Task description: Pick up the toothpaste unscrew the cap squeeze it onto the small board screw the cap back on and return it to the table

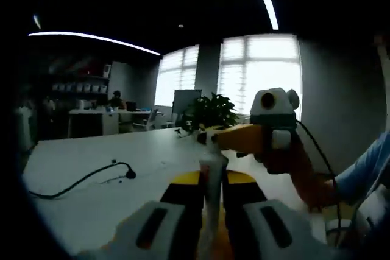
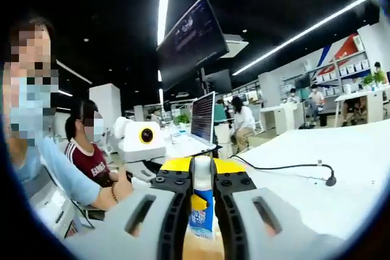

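L gripper (image 1: pixel 210 196): your jaws are pinched near-shut on the toothpaste tube (image 1: pixel 211 178), which stands upright between them, whitish from this side, held up over the white table (image 1: pixel 91 168). R gripper (image 1: pixel 210 139) comes in from the right in the left gripper view, yellow tips right at the tube's top end, touching it or just about; can't tell if they've got the cap, too small and dim there. Your hand (image 1: pixel 292 165) is wrapped round its handle, blue sleeve (image 1: pixel 365 172) behind.

R gripper view now: your jaws (image 2: pixel 202 196) are closed in tight on the tube (image 2: pixel 202 208), blue-and-white print w/ a yellow patch showing in the gap, white end poking up between the tips. Whether that end is capped, can't tell. L gripper's body (image 2: pixel 140 141) sits off to the left.

Black cable (image 1: pixel 79 181) w/ a plug snakes over the tabletop, well apart from the tube; same cable (image 2: pixel 286 167) in R view. Potted plant (image 1: pixel 210 114) at the far table edge, bright windows (image 1: pixel 259 65) beyond. Laptop (image 2: pixel 203 117) open behind the tips, dark screen (image 2: pixel 189 41) hung overhead, people seated in the background.
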